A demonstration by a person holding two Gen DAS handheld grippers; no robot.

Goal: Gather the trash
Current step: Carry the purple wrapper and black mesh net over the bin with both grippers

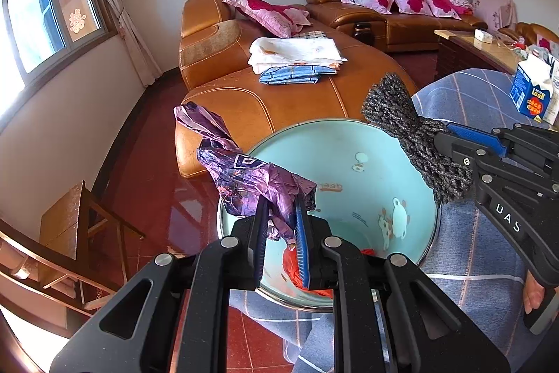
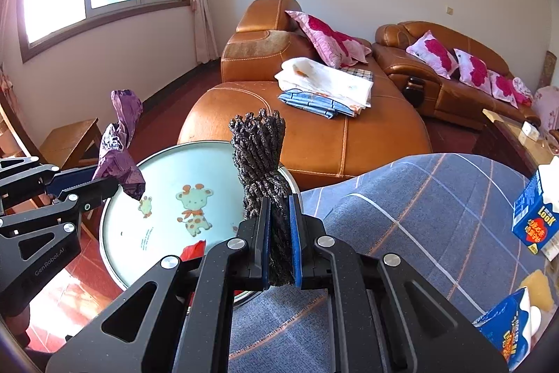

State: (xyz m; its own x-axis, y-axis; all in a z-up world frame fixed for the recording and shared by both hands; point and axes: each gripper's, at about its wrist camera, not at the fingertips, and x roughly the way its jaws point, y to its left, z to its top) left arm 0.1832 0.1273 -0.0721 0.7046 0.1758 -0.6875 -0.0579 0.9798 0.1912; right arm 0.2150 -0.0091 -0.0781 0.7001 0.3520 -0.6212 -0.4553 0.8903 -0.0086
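The left gripper (image 1: pixel 282 226), at the bottom centre of its own view, has its jaws drawn narrow and pinched on a crumpled purple plastic wrapper (image 1: pixel 241 173), which trails up and to the left, above the rim of a round pale-blue bin with a metal rim and cartoon giraffe prints (image 1: pixel 353 170). The right gripper (image 2: pixel 279 233), likewise low and centre in its view, is clamped narrow on a bundle of dark grey knitted yarn-like cord (image 2: pixel 260 156) that stands upright from the pads, over the bin's right edge.

The wrapper looks thin, glossy and almost weightless. It should crush easily and could slide out of a light pinch, so holding it at a bunched fold, as here, seems wise. The cord bundle looks soft, fuzzy and springy, light yet bulky. A grip around its waist, where the strands are tied tight, seems surest.

A scrap of red-orange plastic (image 1: pixel 297 268) already lies at the bottom of the bin. Both pieces hang over or near the opening, so each likely needs only to be let go. A blue and white milk carton (image 2: pixel 534 219) waits at the right edge, on the blue checked cloth (image 2: pixel 419 205).
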